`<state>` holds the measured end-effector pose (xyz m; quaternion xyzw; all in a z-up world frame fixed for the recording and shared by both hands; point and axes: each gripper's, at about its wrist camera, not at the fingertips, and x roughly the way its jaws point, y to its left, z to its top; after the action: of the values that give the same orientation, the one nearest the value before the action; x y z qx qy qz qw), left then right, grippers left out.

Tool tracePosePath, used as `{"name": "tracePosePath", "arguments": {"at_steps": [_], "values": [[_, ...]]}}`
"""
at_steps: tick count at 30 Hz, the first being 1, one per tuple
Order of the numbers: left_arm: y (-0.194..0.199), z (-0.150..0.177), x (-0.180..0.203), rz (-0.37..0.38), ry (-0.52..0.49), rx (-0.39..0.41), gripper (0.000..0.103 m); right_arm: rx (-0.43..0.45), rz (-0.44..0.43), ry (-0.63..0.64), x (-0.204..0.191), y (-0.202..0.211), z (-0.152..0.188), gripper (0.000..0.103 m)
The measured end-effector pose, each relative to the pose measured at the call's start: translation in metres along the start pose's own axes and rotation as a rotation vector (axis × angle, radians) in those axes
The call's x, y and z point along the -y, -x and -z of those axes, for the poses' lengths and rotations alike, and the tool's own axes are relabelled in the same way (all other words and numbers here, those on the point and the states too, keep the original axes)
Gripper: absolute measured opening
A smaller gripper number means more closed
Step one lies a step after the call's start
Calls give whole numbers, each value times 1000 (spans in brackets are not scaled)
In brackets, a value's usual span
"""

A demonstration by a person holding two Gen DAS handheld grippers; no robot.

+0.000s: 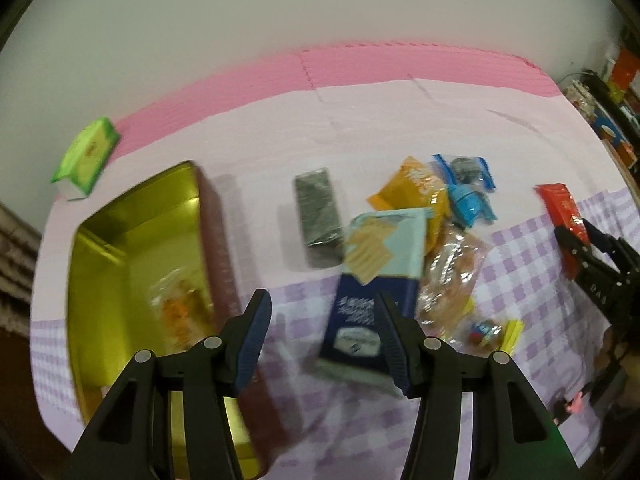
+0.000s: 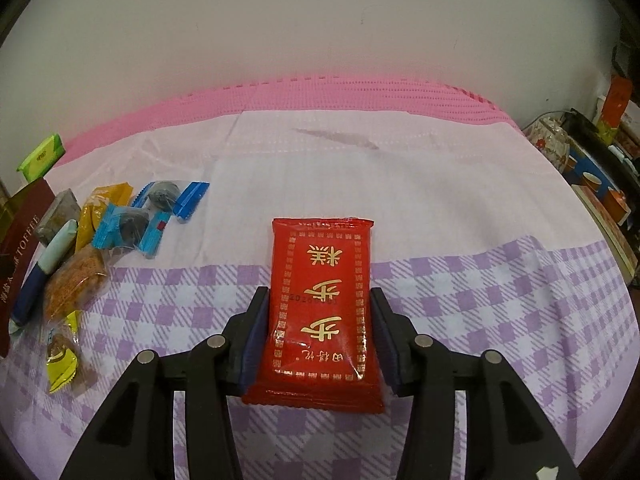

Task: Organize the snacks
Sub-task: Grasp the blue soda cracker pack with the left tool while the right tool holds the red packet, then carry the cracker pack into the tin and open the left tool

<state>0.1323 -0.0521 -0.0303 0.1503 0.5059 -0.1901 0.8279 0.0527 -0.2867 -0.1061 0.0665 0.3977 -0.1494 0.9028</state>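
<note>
My left gripper (image 1: 324, 316) is open above the checked cloth, between the gold tin (image 1: 132, 248) on its left and a navy and pale blue cracker box (image 1: 376, 280) by its right finger. A wrapped snack (image 1: 180, 304) lies inside the tin. My right gripper (image 2: 318, 312) is shut on a red snack packet (image 2: 320, 304) with gold characters; it also shows in the left wrist view (image 1: 564, 220). A pile of snacks lies beyond the box: an orange packet (image 1: 412, 184), blue wrapped sweets (image 1: 468, 192), a clear cake wrapper (image 1: 452, 272) and a grey packet (image 1: 318, 208).
A green box (image 1: 86, 154) lies at the far left on the pink mat (image 1: 400, 64). A white wall stands behind. A dark red toffee lid (image 2: 20, 248) lies left of the pile. Shelves with boxes and cups (image 2: 600, 184) stand at the right.
</note>
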Motion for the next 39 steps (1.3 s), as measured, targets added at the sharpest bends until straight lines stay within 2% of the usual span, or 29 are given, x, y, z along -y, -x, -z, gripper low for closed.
{"name": "tracePosePath", "arguments": {"at_steps": [5,14,17,19,21,26,30,39], "values": [[-14,-9,9,46,-8,-17,54,2,1,1,0,0,0,46],[-30,-21,12,80,31,-21,54,3,0,3,-2,2,1,47],[-33,-20,16,91,14,-30,54,4,0,3,-1,2,1,47],[-39,-18,19,88,-11,-55,55,4,0,3,-1,2,1,47],[-42,-15,19,69,-19,-42,55,4,0,3,-1,2,1,47],[-54,-13,14,46,-3,-68,56,4,1,3,-1,2,1,47],[-54,-9,9,61,25,-59,55,4,1,3,-1,2,1,47],[-41,11,15,37,49,-58,51,4,0,4,-2,2,1,47]]}}
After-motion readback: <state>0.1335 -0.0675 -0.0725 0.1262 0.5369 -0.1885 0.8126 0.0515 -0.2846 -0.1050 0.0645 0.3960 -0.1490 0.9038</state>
